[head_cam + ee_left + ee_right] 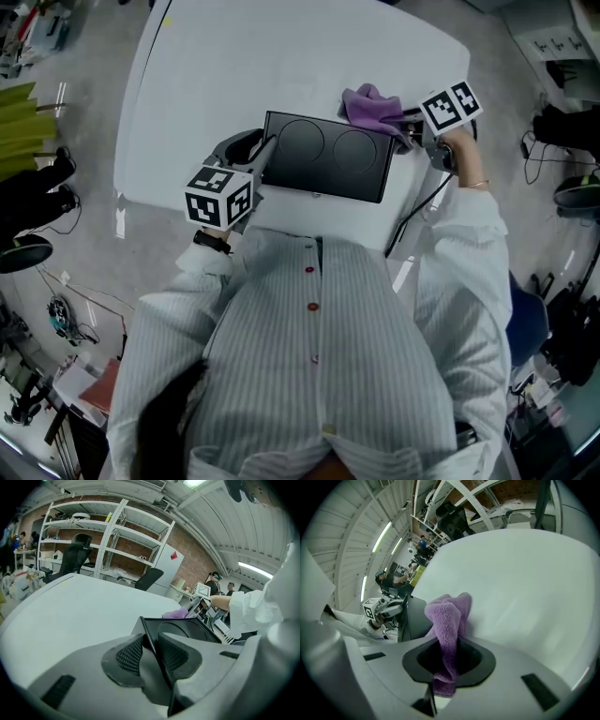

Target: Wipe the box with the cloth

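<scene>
The left hand-held gripper is closed on the thin left edge of the black box, its ribbed pads set on either side of that edge. The box lies flat by the near edge of the white counter, two round outlines on its top. At the box's far right corner, the right hand-held gripper is clamped on the purple cloth, which bunches up out of its jaws over the counter.
</scene>
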